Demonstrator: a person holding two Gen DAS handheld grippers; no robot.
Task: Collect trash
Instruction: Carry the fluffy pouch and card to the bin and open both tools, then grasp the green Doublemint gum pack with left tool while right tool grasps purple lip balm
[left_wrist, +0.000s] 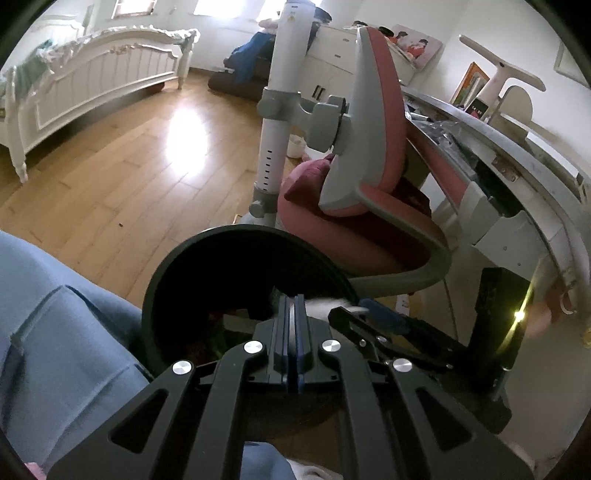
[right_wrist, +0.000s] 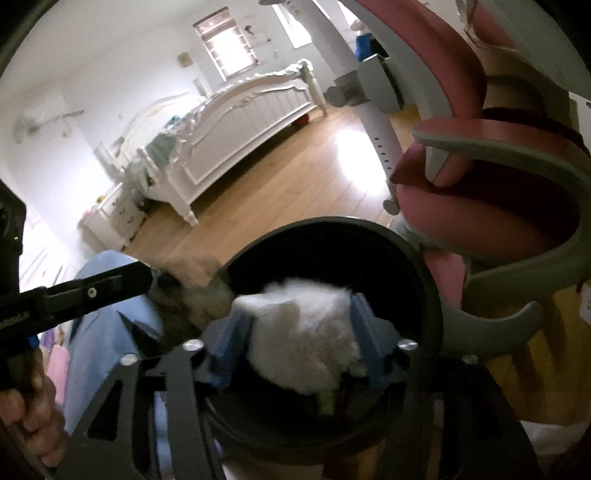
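While the left wrist view looks down along its own fingers, the left tongs (left_wrist: 294, 301) stand closed, their blue pads pressed flat together with nothing seen between them. Their tips sit over the near rim of a round black trash bin (left_wrist: 177, 269), whose dark inside fills the middle of the picture. Just to the right, the right tongs (left_wrist: 364, 308) reach in from the side with a blurred white wad (left_wrist: 327, 305) at their tip, level with the bin's rim. A pink chair with grey arms (left_wrist: 369, 206) stands behind the bin, a desk (left_wrist: 517, 166) curves along the right edge, and a white bed (left_wrist: 99, 74) sits far off across the wooden floor (left_wrist: 122, 177). A blue trouser leg (left_wrist: 55, 314) fills the lower left.

From the right wrist view, the right tongs (right_wrist: 301, 325) stand partly open, wide enough that the crumpled white tissue (right_wrist: 303, 332) fills the gap between the two blue pads. Blur hides whether the pads press on it or only flank it. The tissue hangs directly over the bin's open mouth (right_wrist: 424, 280). At left, the dark arm of the left tongs (right_wrist: 142, 278) points toward the bin's rim beside a blurred tan piece (right_wrist: 195, 273), and a hand (right_wrist: 33, 402) grips its handle.
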